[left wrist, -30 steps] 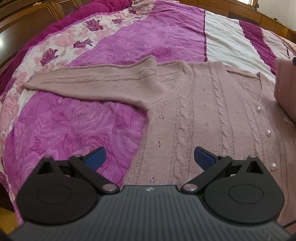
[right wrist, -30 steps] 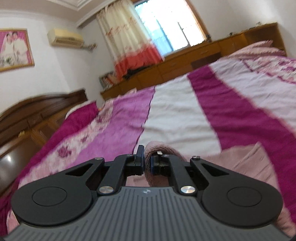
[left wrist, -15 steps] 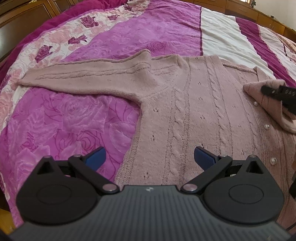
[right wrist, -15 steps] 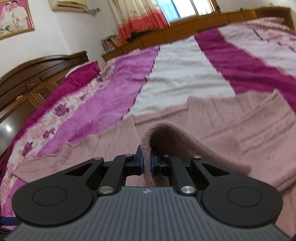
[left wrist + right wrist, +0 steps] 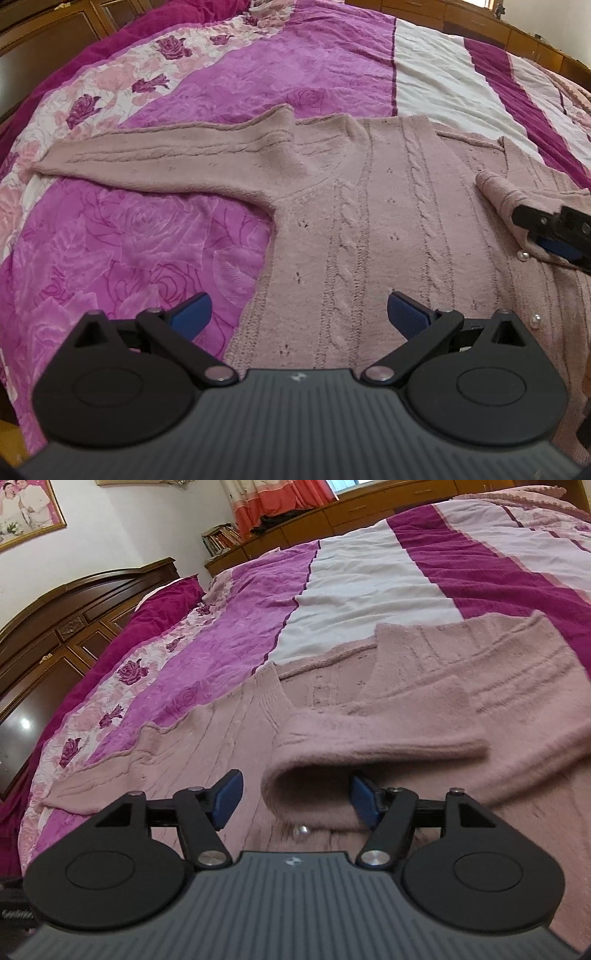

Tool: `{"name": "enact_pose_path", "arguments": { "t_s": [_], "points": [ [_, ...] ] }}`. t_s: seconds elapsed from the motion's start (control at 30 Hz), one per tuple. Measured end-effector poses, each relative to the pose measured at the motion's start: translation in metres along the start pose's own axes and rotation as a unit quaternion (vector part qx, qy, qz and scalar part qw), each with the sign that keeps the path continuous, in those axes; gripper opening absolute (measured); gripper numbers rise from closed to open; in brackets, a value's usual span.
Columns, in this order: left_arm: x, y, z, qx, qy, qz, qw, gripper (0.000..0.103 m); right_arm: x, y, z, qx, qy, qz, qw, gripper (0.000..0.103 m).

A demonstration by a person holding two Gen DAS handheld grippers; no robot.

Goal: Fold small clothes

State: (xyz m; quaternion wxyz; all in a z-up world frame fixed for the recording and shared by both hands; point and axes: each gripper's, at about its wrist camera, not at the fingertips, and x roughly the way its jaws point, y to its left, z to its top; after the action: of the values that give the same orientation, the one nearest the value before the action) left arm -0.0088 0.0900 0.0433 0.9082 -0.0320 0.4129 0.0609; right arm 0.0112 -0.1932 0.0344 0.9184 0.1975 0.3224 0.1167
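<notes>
A dusty-pink cable-knit cardigan (image 5: 369, 229) with pearl buttons lies flat on the bed, its left sleeve (image 5: 147, 158) stretched out to the left. Its right sleeve (image 5: 369, 746) is folded across the cardigan's front, cuff end (image 5: 498, 188) lying on the chest. My right gripper (image 5: 295, 797) is open, its blue pads either side of the sleeve cuff; it also shows at the right edge of the left wrist view (image 5: 546, 232). My left gripper (image 5: 295, 314) is open and empty, hovering over the cardigan's lower left part.
The bed has a magenta, rose-print and white striped cover (image 5: 258, 74). A dark wooden headboard (image 5: 74, 616) stands at the left, low wooden cabinets (image 5: 332, 513) run along the far side, and bare cover lies left of the cardigan (image 5: 129, 251).
My right gripper carried the right sleeve down across the cardigan's front, laid it there and opened its jaws. My left gripper stayed open and drifted slightly.
</notes>
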Motion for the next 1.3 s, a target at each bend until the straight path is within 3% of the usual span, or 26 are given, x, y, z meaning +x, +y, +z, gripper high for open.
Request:
{"name": "enact_pose_path", "arguments": {
  "t_s": [0.4, 0.57, 0.9, 1.3],
  "points": [
    [-0.006, -0.019, 0.002, 0.024, -0.005, -0.014, 0.9996, 0.103, -0.079, -0.019, 0.008, 0.011, -0.033, -0.002, 0.999, 0.071],
    [-0.009, -0.03, 0.003, 0.04, -0.009, -0.017, 0.999, 0.103, -0.098, -0.029, 0.012, -0.017, -0.066, -0.04, 0.997, 0.076],
    [-0.006, -0.053, 0.012, 0.065, -0.009, -0.017, 0.9977, 0.103, -0.109, -0.055, 0.013, -0.028, -0.077, -0.082, 0.993, 0.077],
    [0.008, -0.114, 0.023, 0.125, -0.022, -0.04, 0.9911, 0.103, -0.091, -0.084, 0.027, -0.012, -0.096, -0.135, 0.986, 0.077]
  ]
}}
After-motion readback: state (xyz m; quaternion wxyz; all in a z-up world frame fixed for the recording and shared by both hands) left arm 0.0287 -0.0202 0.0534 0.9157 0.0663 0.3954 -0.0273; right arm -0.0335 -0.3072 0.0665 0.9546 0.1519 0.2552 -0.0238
